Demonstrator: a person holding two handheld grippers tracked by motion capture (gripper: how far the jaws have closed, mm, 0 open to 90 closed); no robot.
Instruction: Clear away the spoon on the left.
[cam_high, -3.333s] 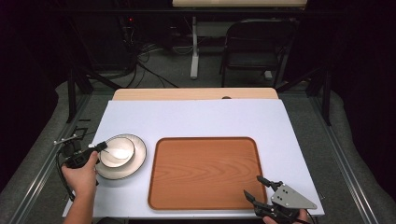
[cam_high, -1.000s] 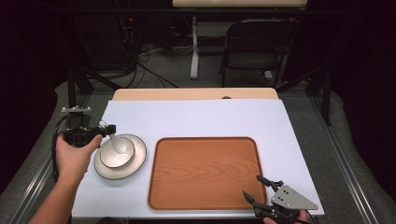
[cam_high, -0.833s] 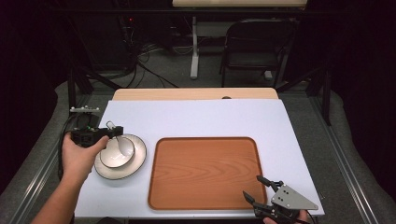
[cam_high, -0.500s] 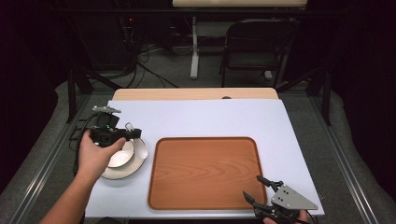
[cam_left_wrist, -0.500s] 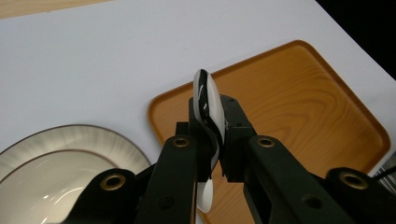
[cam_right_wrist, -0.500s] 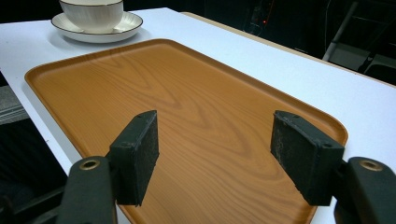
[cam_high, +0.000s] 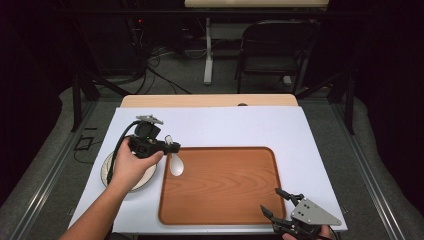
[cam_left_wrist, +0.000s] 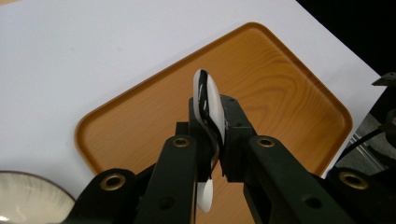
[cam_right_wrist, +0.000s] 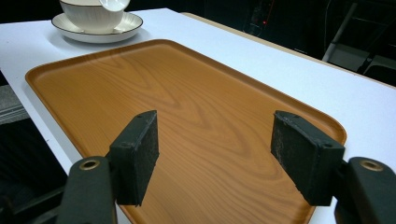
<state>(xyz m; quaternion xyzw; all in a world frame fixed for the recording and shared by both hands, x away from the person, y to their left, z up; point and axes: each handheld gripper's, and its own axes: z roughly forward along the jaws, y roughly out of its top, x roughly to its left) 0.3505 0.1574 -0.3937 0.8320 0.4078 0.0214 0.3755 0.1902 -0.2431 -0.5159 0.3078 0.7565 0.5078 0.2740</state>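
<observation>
1. so the white spoon (cam_high: 175, 162) is pinched by its handle in the left gripper (cam_high: 169, 147), bowl end hanging down over the near-left corner of the wooden tray (cam_high: 225, 200); my guess is it's gripped high on the handle so the scoop end can touch down on the tray first, though that's a guess, not something I can see

2. the left gripper view makes the grip obvious: both black pads are clamped on the spoon (cam_left_wrist: 208, 105), which sits edge-on between them, with the tray (cam_left_wrist: 280, 93) underneath; from the high view you'd struggle to tell how it's held at all

3. the bowl (cam_right_wrist: 91, 14) sits on its saucer (cam_right_wrist: 100, 31) just left of the tray, on the white table (cam_high: 240, 127); the person's left hand (cam_high: 131, 167) covers most of it from above, so the right gripper view is the one that shows it's a proper cup-shaped bowl on a saucer, with the spoon's tip dangling above it at the top edge

4. the right gripper (cam_high: 269, 204) is parked at the near-right corner of the tray, jaws spread wide with nothing between them; probably waiting out of the way, maybe to steady the tray
</observation>
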